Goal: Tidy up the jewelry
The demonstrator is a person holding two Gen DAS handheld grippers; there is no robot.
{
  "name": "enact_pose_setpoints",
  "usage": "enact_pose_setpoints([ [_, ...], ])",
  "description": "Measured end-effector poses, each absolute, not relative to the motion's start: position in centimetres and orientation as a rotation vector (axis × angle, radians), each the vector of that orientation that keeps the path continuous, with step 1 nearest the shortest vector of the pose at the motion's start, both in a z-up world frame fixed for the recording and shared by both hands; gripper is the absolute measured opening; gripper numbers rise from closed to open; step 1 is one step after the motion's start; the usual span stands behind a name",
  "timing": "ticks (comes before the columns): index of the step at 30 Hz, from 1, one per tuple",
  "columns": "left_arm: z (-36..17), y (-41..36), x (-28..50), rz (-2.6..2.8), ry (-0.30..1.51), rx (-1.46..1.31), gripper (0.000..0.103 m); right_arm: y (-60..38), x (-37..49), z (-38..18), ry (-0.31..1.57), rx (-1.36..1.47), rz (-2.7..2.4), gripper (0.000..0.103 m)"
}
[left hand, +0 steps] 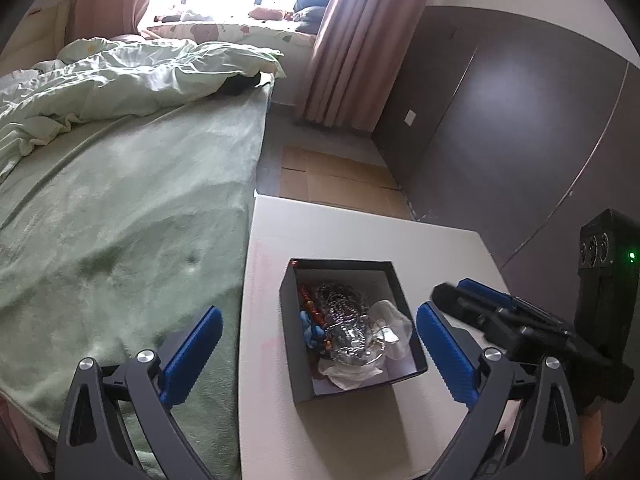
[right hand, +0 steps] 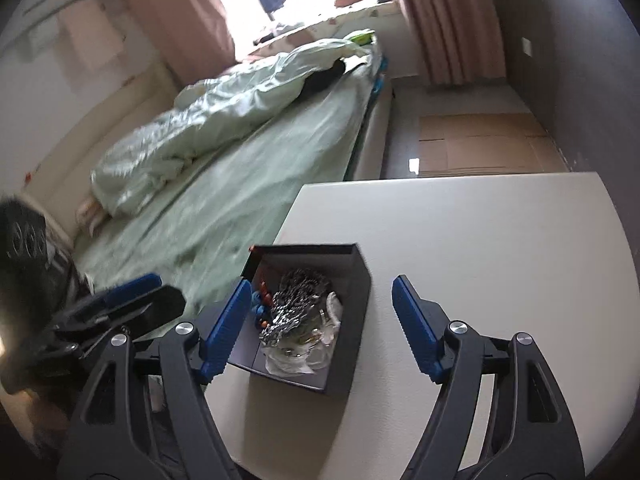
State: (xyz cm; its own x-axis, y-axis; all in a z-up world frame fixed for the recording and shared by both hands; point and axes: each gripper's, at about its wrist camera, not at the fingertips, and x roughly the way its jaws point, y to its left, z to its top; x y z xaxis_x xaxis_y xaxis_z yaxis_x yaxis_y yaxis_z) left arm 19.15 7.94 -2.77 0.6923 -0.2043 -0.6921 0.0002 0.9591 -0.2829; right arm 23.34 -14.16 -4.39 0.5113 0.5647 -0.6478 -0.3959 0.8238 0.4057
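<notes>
One bed (left hand: 120,208) under a pale green cover lies beside one white table (left hand: 360,240), on which a single dark open box (left hand: 396,304) holds a silver chain tangle (left hand: 344,308), some orange-red beads (left hand: 310,300) and what may be clear wrapping. Two grippers hover, left gripper (left hand: 316,336) spread wide around the box, right gripper (right hand: 320,316) also parted, neither holding anything.

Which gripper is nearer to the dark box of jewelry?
Left, narrowly. The left gripper hangs open over the dark box; the right gripper is open beside it.
</notes>
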Motion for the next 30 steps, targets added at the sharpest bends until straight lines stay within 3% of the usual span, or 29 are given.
enact_pose_setpoints([
  [7, -1.7, 7.1, 18.4, -0.121, 0.770, -0.257, 0.094, -17.7, 22.3, -3.8, 0.869, 0.251, 0.506, 0.073],
  [11, -1.0, 6.2, 17.6, -0.117, 0.747, -0.223, 0.094, -19.7, 21.0, -2.9, 0.856, 0.276, 0.462, 0.084],
  [23, 0.6, 3.3, 12.9, -0.132, 0.703, -0.124, 0.094, -24.9, 15.3, 0.3, 0.801, 0.308, 0.379, 0.098],
  [30, 1.6, 2.4, 9.6, -0.105, 0.669, -0.129, 0.094, -26.9, 12.3, 1.0, 0.791, 0.325, 0.383, 0.098],
])
